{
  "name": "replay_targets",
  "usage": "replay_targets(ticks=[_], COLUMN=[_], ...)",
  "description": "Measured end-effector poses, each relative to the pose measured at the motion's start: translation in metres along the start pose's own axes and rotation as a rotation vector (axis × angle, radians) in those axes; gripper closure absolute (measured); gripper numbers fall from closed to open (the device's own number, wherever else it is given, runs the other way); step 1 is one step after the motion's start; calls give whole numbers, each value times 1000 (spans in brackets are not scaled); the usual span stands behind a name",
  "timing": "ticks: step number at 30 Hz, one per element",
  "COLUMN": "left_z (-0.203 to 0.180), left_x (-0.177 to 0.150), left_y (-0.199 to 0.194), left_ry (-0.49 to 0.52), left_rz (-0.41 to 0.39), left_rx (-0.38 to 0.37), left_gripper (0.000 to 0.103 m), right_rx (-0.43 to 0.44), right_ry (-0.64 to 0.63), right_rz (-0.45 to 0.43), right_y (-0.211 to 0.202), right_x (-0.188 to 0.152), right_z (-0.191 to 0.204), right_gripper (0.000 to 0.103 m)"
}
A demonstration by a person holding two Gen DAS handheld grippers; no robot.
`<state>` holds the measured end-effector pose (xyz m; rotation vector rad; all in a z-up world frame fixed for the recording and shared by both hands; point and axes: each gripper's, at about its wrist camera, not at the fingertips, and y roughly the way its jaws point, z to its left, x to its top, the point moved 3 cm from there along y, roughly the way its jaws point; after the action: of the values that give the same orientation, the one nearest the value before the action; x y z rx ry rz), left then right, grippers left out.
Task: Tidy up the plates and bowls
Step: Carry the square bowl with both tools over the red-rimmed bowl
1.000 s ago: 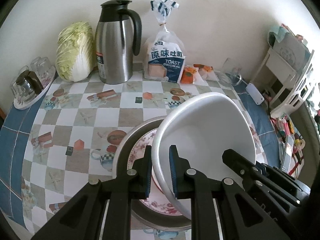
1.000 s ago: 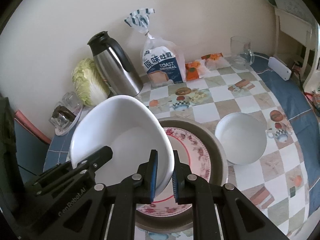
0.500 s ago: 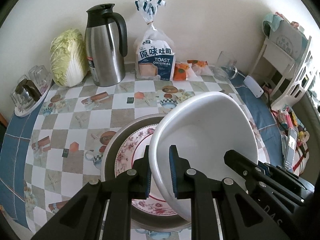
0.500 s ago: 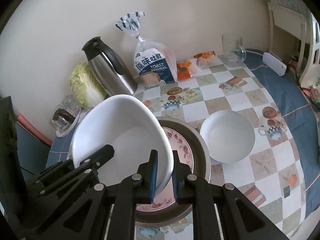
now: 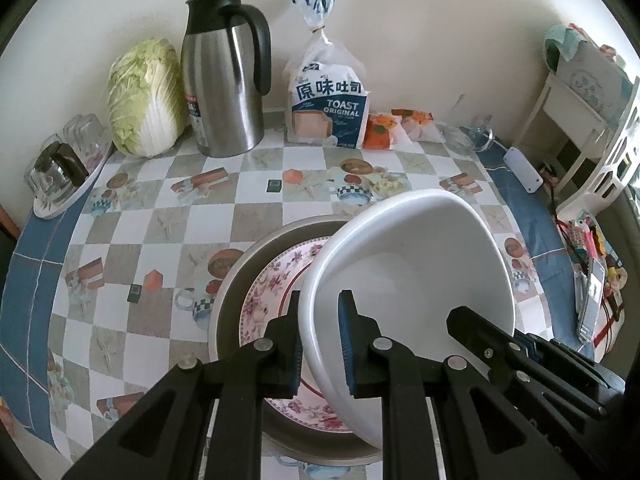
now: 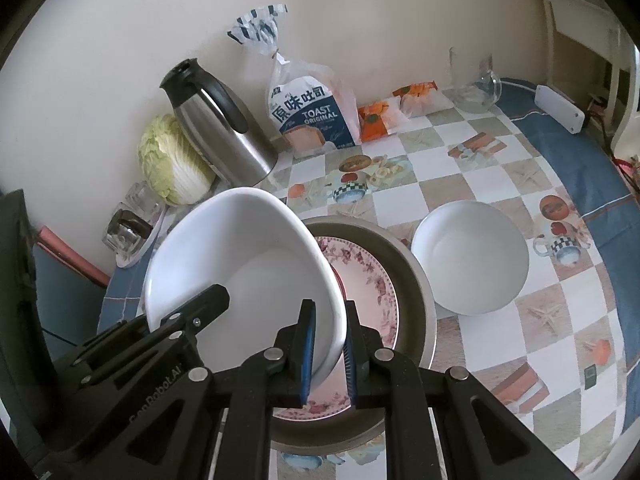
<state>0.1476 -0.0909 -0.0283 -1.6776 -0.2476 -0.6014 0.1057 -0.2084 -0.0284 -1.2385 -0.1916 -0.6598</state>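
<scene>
I have both tools clamped on the large white bowl [image 5: 420, 280]: left tool [image 5: 319, 344] on 1 rim, right tool [image 6: 329, 354] opposite. It hangs tilted above the floral plate [image 6: 368, 280], already in the grey dish [image 6: 416, 280]. Setting it down remains, I judge; the small white bowl [image 6: 472, 256] waits on the tabletop [image 6: 500, 184].

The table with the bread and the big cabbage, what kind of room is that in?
Probably a home kitchen or dining corner. A bag of toast bread, a cabbage and a steel thermos jug stand on a checked tablecloth against a plain wall.
</scene>
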Motion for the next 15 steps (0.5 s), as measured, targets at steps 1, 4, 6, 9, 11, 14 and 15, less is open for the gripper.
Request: replay_targets(ticks=[1,4,6,9,11,14,15], left_z=[2,5,7,9,10,11,11], left_x=[0,-1,-1,-1,-2,-2,-2], left_y=[1,4,6,9,11,13,14], left_ry=[-4,-14,-18,-23,-25,-26,-26], left_rz=[5,12,18,29,36,44,47], left_rx=[1,0,3,3,1,0,-1], left_gripper=[86,86,86,86,86,86,86], right_rx=[0,1,0,-2,-5,-12,-15], right_ry=[0,2,2,3,6,6,5], right_rz=[3,11,15,22,27,30,30], right_y=[2,7,10,14,17,19,19], right_x=[0,-2,-3,-5,-6,-6,-6], right_z=[0,2,3,3,3,3,3], right_gripper=[89,89,89,89,89,89,89])
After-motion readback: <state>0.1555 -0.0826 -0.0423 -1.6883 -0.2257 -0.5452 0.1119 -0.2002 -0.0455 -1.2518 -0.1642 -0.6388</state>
